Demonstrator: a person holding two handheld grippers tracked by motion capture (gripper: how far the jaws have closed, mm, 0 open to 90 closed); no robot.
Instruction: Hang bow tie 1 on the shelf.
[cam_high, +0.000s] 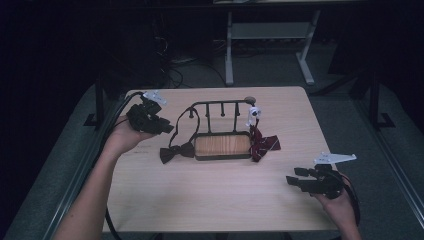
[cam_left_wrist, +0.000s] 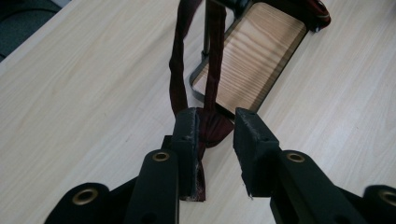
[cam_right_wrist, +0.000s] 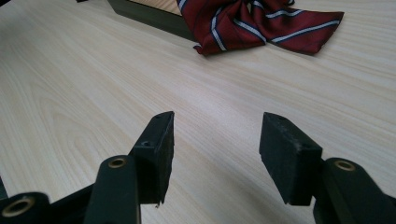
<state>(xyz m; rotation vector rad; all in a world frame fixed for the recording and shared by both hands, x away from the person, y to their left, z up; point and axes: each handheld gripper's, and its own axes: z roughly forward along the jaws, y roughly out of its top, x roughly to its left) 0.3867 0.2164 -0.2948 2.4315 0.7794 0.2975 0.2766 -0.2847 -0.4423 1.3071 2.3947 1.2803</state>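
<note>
A dark bow tie lies on the table left of a black rack with a wooden base; its strap loops up to the rack's left end. My left gripper hovers just left of that strap. In the left gripper view the left gripper is open, and the bow tie sits between the jaws against the left pad, clear of the right one. A red striped bow tie lies at the base's right end. My right gripper stands open and empty near the front right corner.
A small white piece hangs on the rack's right post. In the right gripper view bare tabletop lies between the right gripper and the red striped bow tie. The table's edge runs close under the right hand.
</note>
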